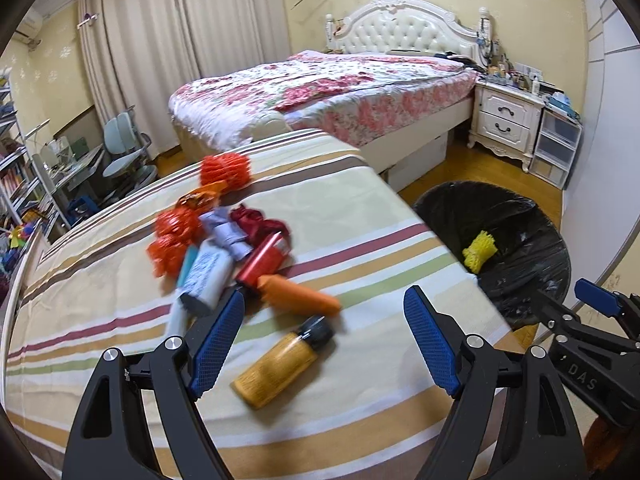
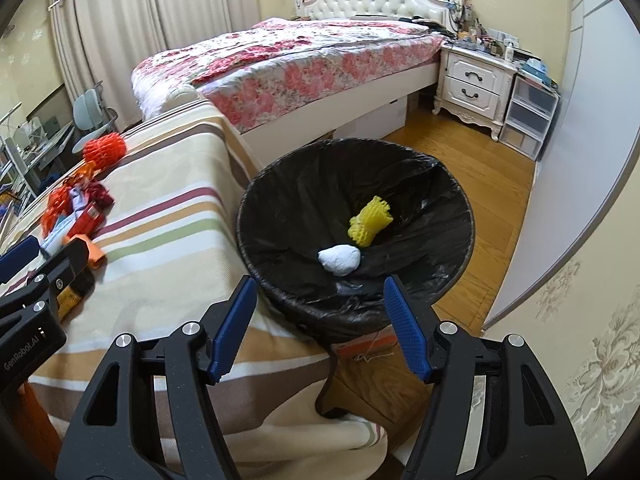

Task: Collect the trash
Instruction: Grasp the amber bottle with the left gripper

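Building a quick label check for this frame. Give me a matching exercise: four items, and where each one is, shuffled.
Items:
1. yellow foam net
2. amber bottle
3. white wad
4. nightstand

Places:
A. on the striped cloth, between the open left gripper's fingers in its view
B. beside the bed's headboard
C. in the black-lined bin, farther from the right gripper
D. in the bin, nearer the right gripper

Pairs: 1-C, 2-A, 3-D, 4-B
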The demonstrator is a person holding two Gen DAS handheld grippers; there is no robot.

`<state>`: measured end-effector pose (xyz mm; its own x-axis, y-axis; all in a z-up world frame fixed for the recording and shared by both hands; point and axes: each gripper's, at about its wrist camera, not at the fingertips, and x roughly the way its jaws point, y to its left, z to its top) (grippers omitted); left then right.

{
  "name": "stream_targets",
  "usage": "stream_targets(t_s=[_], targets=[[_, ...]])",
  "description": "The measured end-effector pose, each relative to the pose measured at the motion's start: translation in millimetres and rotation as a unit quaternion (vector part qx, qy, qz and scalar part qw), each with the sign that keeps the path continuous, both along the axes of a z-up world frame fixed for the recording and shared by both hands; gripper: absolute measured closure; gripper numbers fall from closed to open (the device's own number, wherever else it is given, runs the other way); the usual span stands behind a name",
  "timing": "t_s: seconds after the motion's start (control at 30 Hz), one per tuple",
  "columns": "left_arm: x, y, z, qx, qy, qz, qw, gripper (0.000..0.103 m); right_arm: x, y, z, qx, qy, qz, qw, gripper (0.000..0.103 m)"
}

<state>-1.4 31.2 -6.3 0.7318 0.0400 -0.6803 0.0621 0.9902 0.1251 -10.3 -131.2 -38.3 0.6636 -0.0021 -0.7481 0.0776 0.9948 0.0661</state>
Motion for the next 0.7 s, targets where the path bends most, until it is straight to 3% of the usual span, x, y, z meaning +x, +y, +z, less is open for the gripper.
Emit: stream_targets(t_s=[0.27,0.47,0.7], targets=[[-12,35,-13,-0.005,0.019,0.041,0.9990,0.024,-8,22,-1,-0.002,0.001,0.027,1.000,0.039],[-12,44,-19,-0.014,0.029,0.040,0.9987,0.024,-8,27,-4,0.000,0.005,0.034,0.999,0.039],[-4,42,-32,-0.023,0.051,0.022,0.9982,0.039,-3,28,-9,0.002,0.013,0.036,0.999,0.038]])
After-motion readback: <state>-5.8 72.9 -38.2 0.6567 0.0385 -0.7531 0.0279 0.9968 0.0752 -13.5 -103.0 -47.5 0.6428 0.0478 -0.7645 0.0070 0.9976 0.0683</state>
